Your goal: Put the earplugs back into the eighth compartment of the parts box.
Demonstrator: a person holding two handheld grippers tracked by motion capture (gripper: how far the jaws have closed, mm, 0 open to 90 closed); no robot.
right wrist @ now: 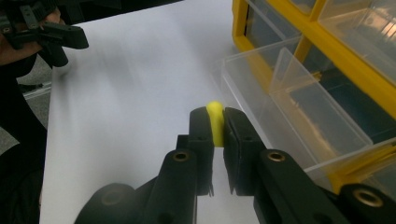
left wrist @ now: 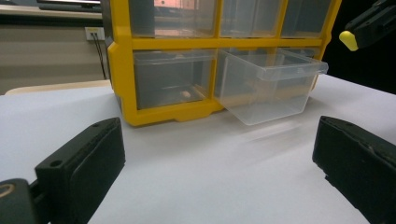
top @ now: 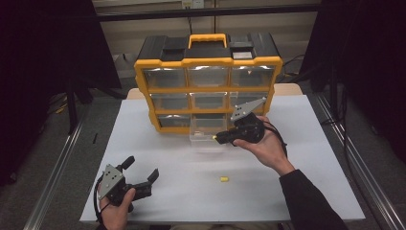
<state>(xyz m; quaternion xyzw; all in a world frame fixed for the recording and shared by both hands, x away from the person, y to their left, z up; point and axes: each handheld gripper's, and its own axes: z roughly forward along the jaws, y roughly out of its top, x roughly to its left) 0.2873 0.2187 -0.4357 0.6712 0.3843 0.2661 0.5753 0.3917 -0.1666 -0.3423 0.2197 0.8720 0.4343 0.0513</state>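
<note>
A yellow and black drawer cabinet (top: 207, 81) stands at the back of the white table. Its bottom middle clear drawer (top: 207, 134) is pulled out, also seen as clear drawer (left wrist: 268, 84) and clear drawer (right wrist: 299, 107). My right gripper (top: 216, 138) is held above the drawer's front, shut on a small yellow piece (right wrist: 215, 122), whose tip shows as yellow piece (left wrist: 348, 40). A second small yellow piece (top: 223, 179) lies on the table in front. My left gripper (top: 141, 170) rests near the front left edge, its fingers (left wrist: 81, 163) wide apart with nothing between them.
The white table top (top: 306, 158) has open room on the right and between the two hands. The other cabinet drawers (top: 165, 77) are pushed in. Dark floor and black stands (top: 72, 100) flank the table.
</note>
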